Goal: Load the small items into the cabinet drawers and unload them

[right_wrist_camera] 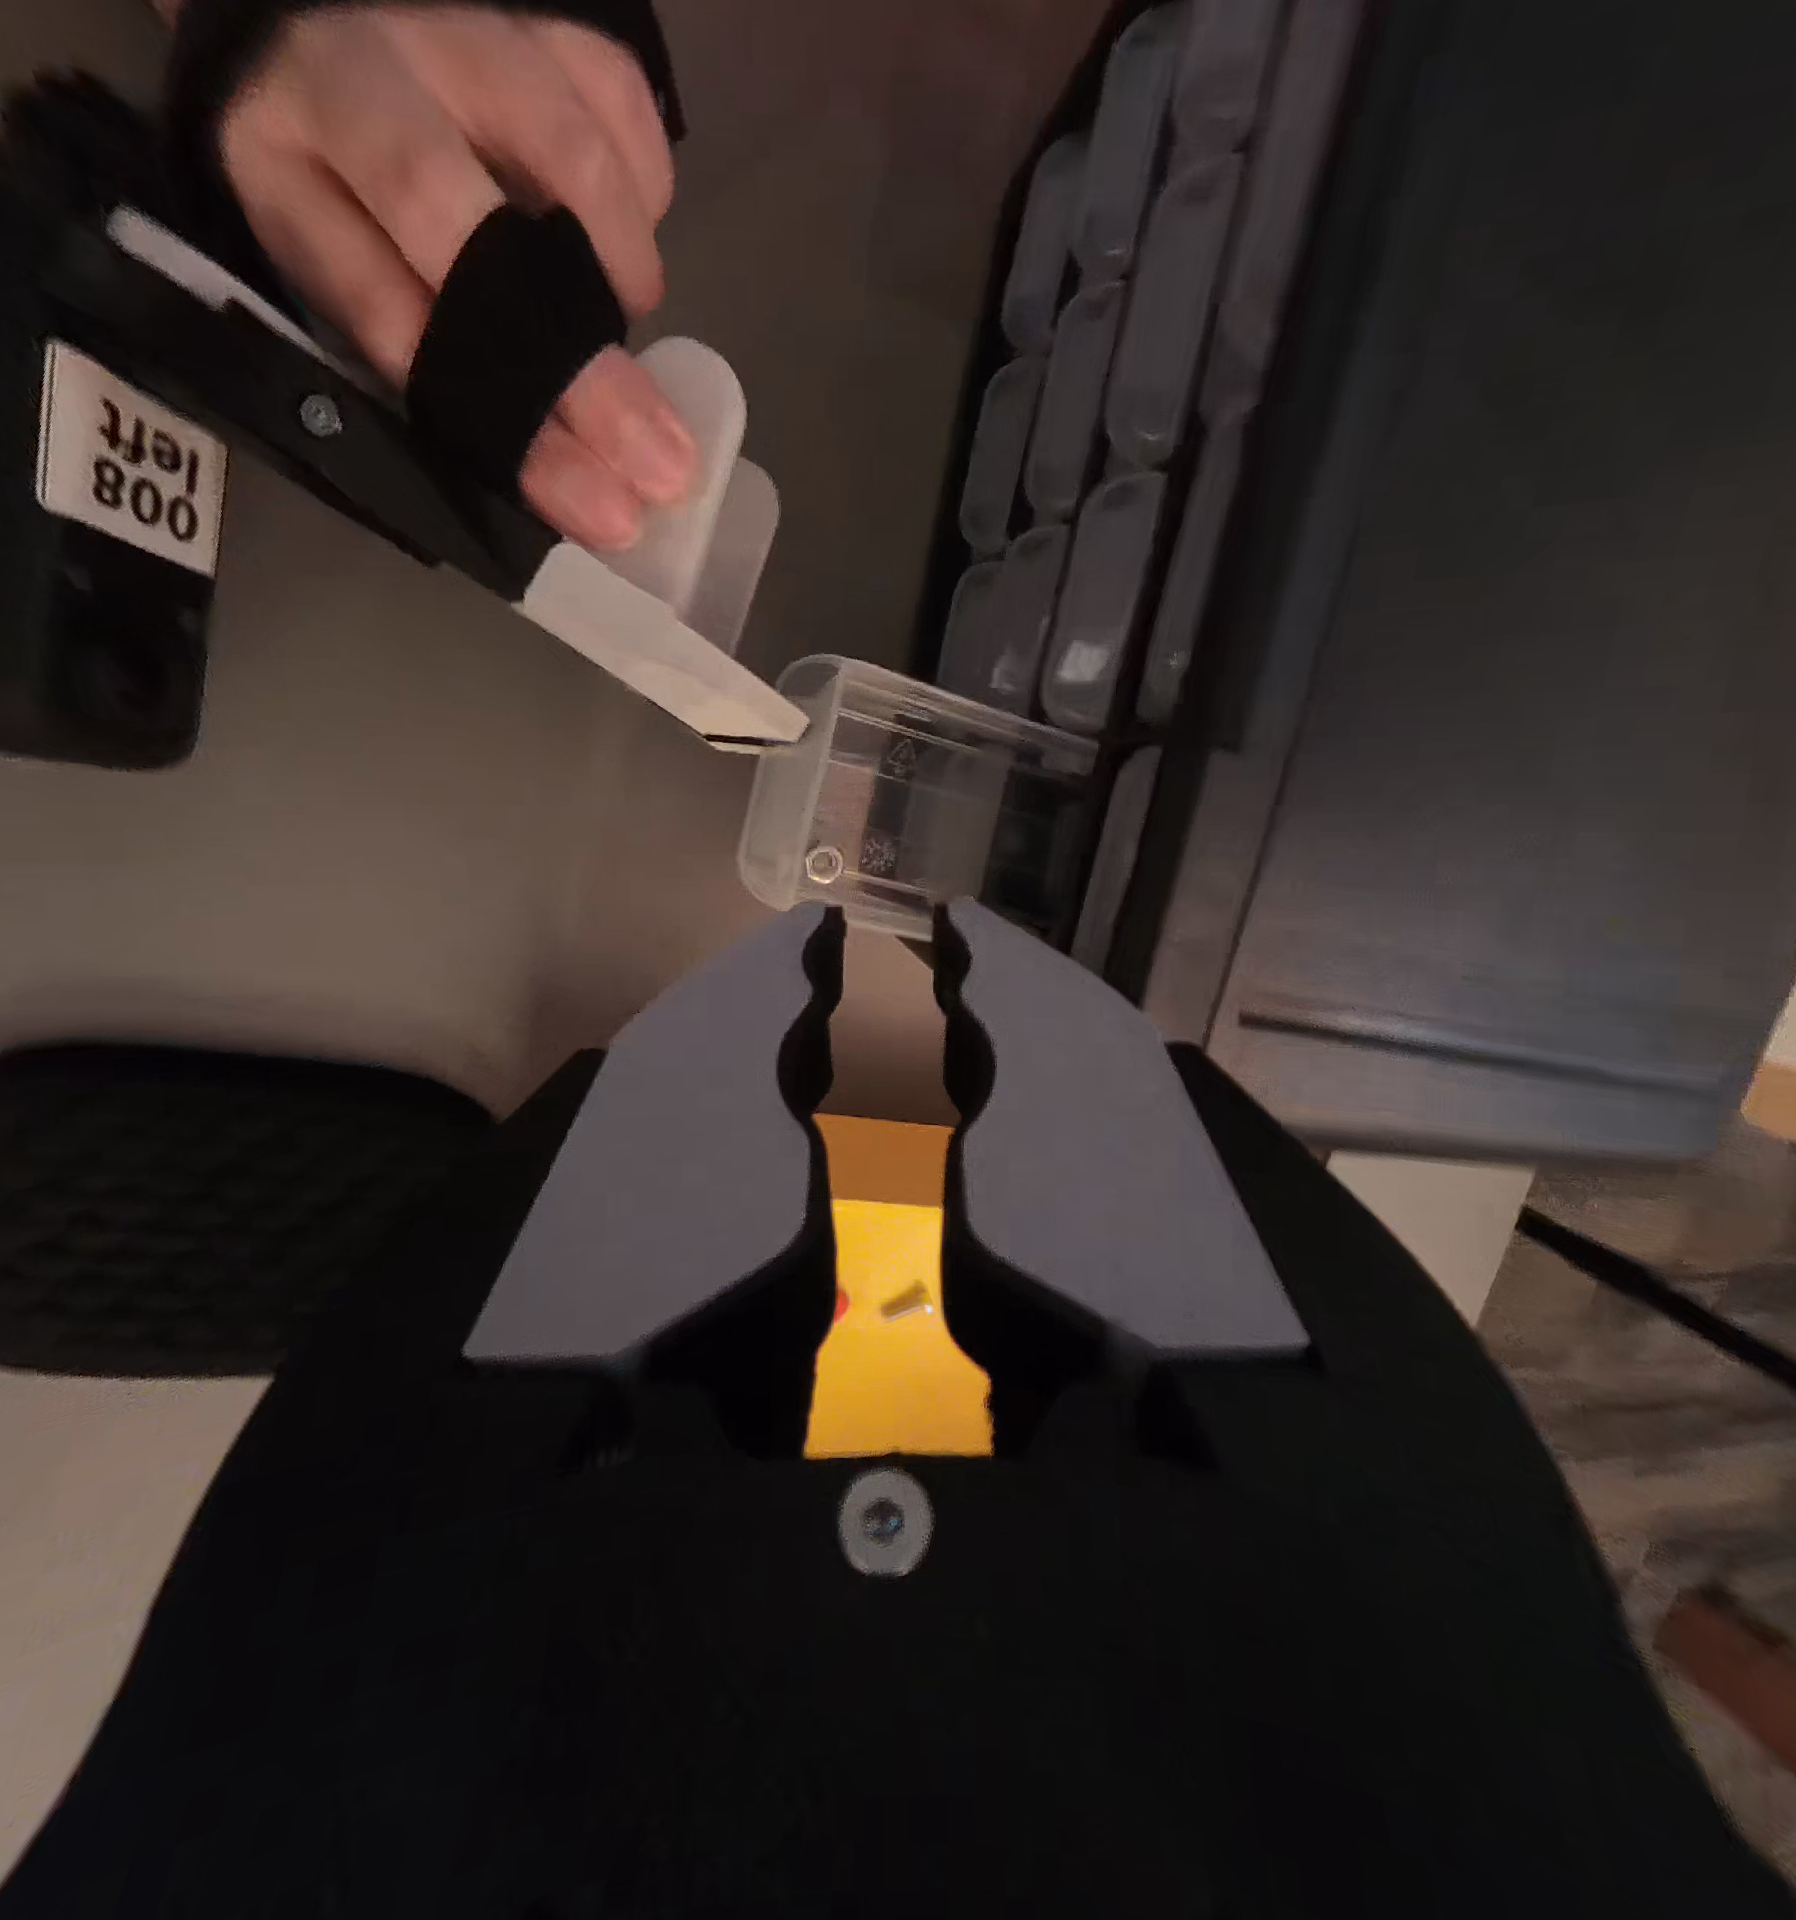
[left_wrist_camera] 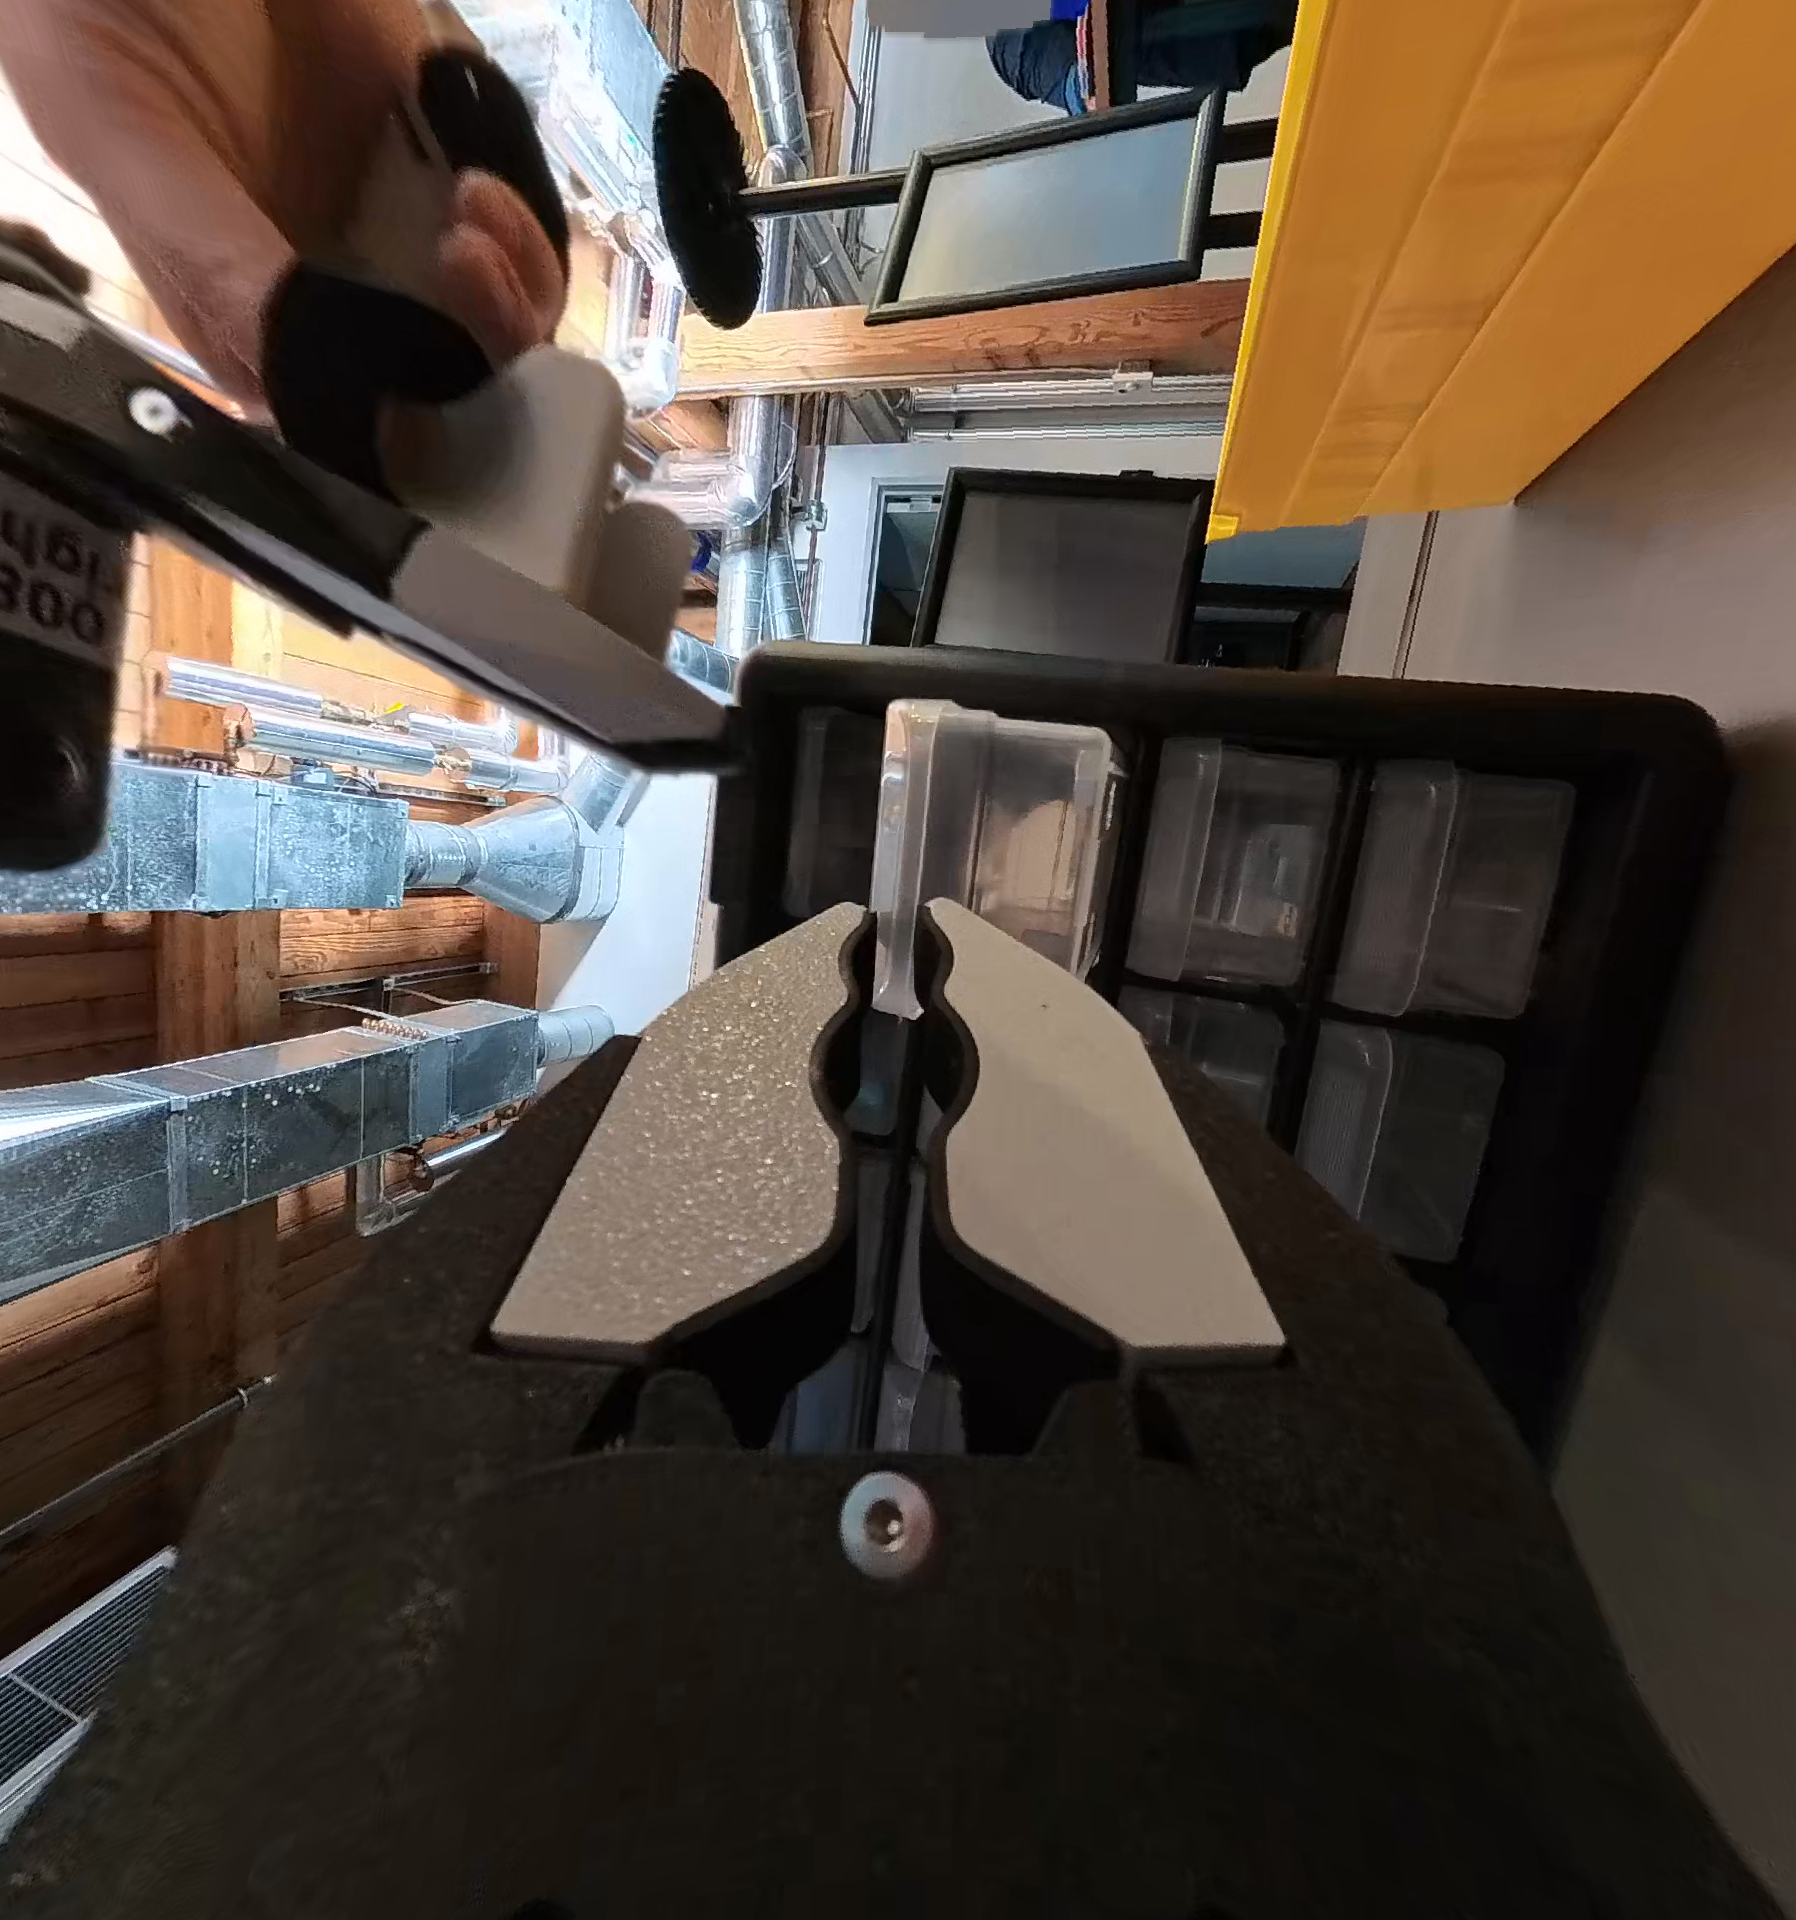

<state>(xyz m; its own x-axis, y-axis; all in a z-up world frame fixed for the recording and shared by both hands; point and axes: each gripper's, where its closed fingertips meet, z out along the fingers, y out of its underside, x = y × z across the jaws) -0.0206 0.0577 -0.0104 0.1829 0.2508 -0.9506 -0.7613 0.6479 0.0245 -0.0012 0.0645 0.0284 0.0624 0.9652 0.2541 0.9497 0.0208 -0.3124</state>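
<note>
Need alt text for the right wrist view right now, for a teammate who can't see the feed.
A clear plastic drawer, pulled partway out of a dark cabinet, is pinched at its front lip by the left gripper with a small metal nut inside. The right gripper sits just below the drawer, jaws slightly apart and empty, above a yellow surface with small parts.

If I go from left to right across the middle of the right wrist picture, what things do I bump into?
Left gripper → small clear drawer, pulled partway out with a tiny nut inside → row of shut clear drawers → dark cabinet side.
</note>
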